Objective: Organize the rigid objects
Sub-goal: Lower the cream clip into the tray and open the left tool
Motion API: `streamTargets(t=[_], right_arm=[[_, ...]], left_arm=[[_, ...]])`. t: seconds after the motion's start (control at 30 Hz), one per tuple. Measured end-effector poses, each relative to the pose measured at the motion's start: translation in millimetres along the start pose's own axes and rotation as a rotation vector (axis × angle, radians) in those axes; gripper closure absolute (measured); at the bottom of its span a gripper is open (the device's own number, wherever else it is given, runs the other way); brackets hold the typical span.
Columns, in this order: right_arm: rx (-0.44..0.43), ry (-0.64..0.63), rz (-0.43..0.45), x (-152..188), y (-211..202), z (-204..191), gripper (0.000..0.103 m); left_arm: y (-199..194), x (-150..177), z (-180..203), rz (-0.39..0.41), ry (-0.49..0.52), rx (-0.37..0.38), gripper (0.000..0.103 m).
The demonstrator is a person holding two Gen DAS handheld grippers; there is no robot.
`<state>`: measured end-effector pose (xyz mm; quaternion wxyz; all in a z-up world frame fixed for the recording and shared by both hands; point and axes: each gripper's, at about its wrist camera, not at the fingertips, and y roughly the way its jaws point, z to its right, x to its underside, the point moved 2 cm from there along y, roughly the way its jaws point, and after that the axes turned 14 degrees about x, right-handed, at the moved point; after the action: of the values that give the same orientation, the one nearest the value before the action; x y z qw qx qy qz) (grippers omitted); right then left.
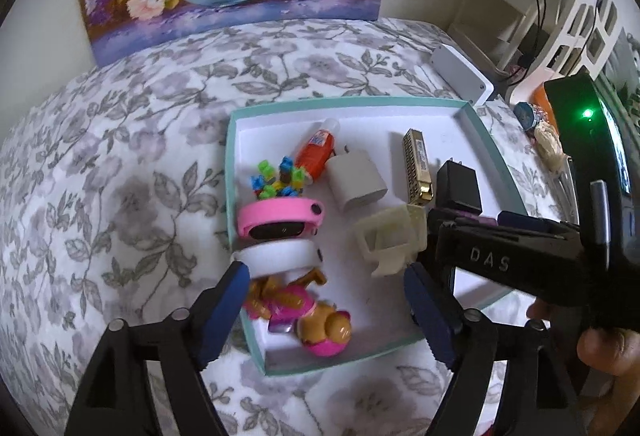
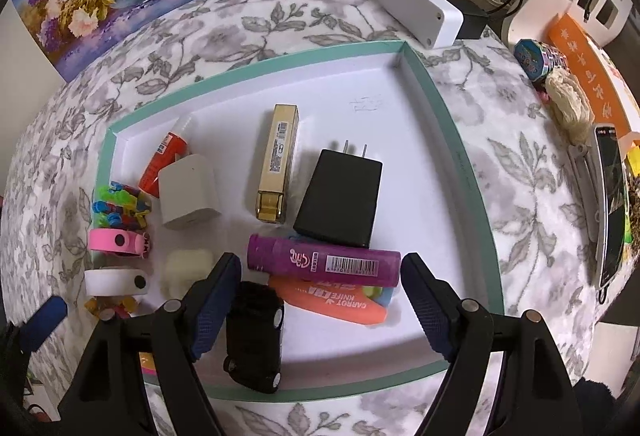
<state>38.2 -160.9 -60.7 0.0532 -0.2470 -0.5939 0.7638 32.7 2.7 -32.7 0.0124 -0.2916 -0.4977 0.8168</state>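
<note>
Left gripper (image 1: 326, 306): my jaws are spread wide and hold nothing; they hang over the near left part of the tray, above the toy dog and the white band.
Right gripper (image 2: 320, 298): my jaws are spread wide and empty, above the near edge of the tray, with the purple tube and the black toy car between and below them.
Tray (image 2: 256, 66): a shallow white box with a teal rim, lying on the bed.
Bed cover (image 1: 120, 156): white fabric with grey flowers and leaves.
Purple tube (image 2: 323, 263): lies crosswise, resting on the orange carrot knife (image 2: 332, 302) and touching the near edge of the black charger (image 2: 340, 198).
Black toy car (image 2: 254, 340): at the near rim, just left of the carrot knife.
Gold box (image 2: 279, 162): lengthwise in the middle, just left of the black charger.
White charger (image 2: 188, 192): left of the gold box, touching the orange bottle (image 2: 162, 164).
Coloured blocks (image 1: 278, 176): a small heap at the left wall of the tray.
Pink band (image 1: 280, 218) and white band (image 1: 282, 256): side by side at the left wall, nearer than the blocks.
Cream clip (image 1: 390, 236): near the middle, right of the bands.
Toy dog (image 1: 310, 316): lying in the near left corner.
White case (image 2: 418, 6): on the bed beyond the tray's far right corner.
</note>
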Motion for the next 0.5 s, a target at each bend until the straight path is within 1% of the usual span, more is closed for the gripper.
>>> streamTargets(t=[0.07, 0.1, 0.13, 0.17, 0.27, 0.37, 0.47, 0.5], right_arm=[[0.001, 0.014, 0.004, 1.4, -1.0, 1.6, 0.018], [0.006, 0.019, 0.004, 2.3, -1.5, 2.0, 0.016], [0.01, 0.022, 0.006, 3.2, -2.1, 2.3, 0.016], [0.015, 0.026, 0.008, 4.5, -3.2, 2.5, 0.016], [0.018, 0.036, 0.016, 7.1, -6.5, 2.5, 0.016], [0.025, 0.056, 0.032, 10.9, -12.7, 5.9, 0.015], [0.018, 0.079, 0.046, 15.1, -19.0, 9.5, 0.015], [0.014, 0.086, 0.052, 17.5, -22.3, 10.6, 0.015]], left_arm=[[-4.0, 4.2, -5.1, -0.001, -0.019, -0.003, 0.018], [-6.4, 5.8, -8.8, 0.001, -0.031, -0.009, 0.012], [-8.0, 6.7, -11.8, 0.004, -0.041, -0.013, 0.008], [-11.2, 8.1, -17.8, 0.01, -0.059, -0.022, 0.001], [-23.5, 12.5, -38.2, 0.044, -0.118, -0.055, 0.0], [-33.3, 18.1, -59.7, 0.075, -0.173, -0.117, 0.0], [-38.5, 25.3, -80.1, 0.088, -0.219, -0.194, 0.0], [-38.9, 27.4, -83.5, 0.088, -0.228, -0.207, 0.0]])
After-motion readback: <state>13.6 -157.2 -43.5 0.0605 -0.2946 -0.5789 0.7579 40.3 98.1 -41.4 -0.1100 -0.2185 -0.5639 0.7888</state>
